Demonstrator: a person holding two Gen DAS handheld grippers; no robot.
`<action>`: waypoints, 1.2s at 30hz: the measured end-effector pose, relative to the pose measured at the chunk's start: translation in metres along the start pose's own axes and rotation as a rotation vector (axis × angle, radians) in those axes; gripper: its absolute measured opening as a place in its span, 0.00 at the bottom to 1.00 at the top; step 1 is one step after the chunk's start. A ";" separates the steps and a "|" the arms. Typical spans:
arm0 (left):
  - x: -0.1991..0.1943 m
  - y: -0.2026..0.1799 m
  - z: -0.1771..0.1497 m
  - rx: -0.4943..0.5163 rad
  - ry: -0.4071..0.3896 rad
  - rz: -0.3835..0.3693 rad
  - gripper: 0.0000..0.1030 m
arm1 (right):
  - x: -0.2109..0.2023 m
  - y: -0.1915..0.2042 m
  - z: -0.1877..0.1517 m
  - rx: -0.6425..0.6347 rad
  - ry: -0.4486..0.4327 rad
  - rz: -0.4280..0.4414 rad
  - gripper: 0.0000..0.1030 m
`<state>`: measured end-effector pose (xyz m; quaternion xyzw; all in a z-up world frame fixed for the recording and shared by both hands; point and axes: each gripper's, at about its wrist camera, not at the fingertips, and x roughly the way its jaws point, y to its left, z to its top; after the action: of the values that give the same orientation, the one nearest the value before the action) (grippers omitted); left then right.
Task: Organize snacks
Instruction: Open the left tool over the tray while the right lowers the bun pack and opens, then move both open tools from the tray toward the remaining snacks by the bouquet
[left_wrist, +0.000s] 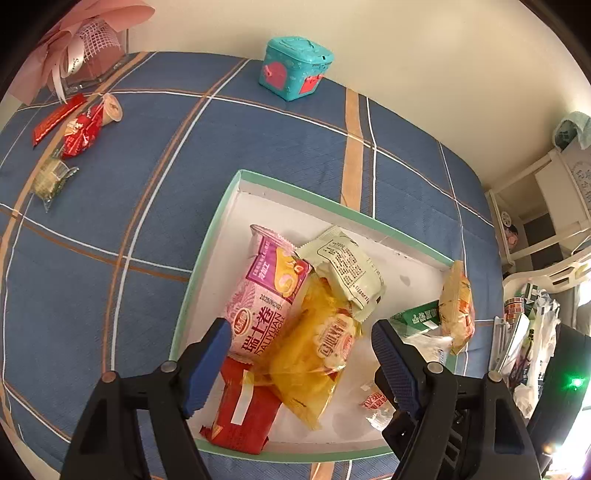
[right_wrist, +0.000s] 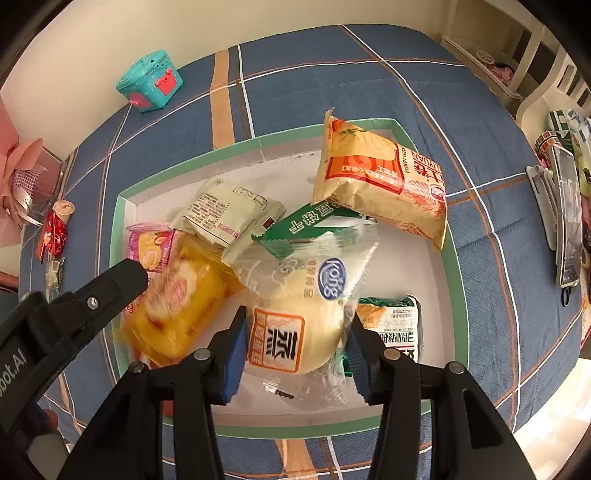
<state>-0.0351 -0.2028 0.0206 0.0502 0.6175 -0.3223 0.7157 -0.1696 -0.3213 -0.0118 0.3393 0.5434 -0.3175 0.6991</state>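
Two hand-held grippers are seen over the box (right_wrist: 456, 258) on the bench (right_wrist: 424, 88): the right hand-held gripper (right_wrist: 295, 343) is clamped on a wrapped bun (right_wrist: 295, 325), while the left hand-held gripper (left_wrist: 301, 365) is spread wide and empty above the yellow cake pack (left_wrist: 314, 354). The bun's slippery film could be let slip if squeezed unevenly, or the bun crushed. The orange pack (right_wrist: 384, 184), propped on the box rim, could be knocked out onto the bench.

Teal toy box (left_wrist: 295, 68) at 12 o'clock on blue plaid cloth (left_wrist: 110, 258); pink ribboned gift box (left_wrist: 86, 55) at 10; white shelf (left_wrist: 546, 206) at 3.

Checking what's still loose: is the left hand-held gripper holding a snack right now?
No. The left hand-held gripper hangs open above the box, its fingers apart and gripping none of the packets.
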 end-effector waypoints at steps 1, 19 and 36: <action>-0.001 0.001 0.000 0.000 -0.003 0.000 0.79 | -0.001 0.000 0.000 0.001 -0.004 0.003 0.54; -0.020 0.045 0.023 0.090 -0.127 0.367 0.93 | -0.047 -0.002 0.010 0.043 -0.188 0.043 0.65; -0.019 0.079 0.030 0.045 -0.157 0.392 1.00 | -0.035 0.034 0.010 -0.061 -0.207 0.039 0.80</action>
<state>0.0316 -0.1469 0.0195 0.1600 0.5308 -0.1937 0.8094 -0.1439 -0.3082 0.0285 0.2938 0.4710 -0.3206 0.7675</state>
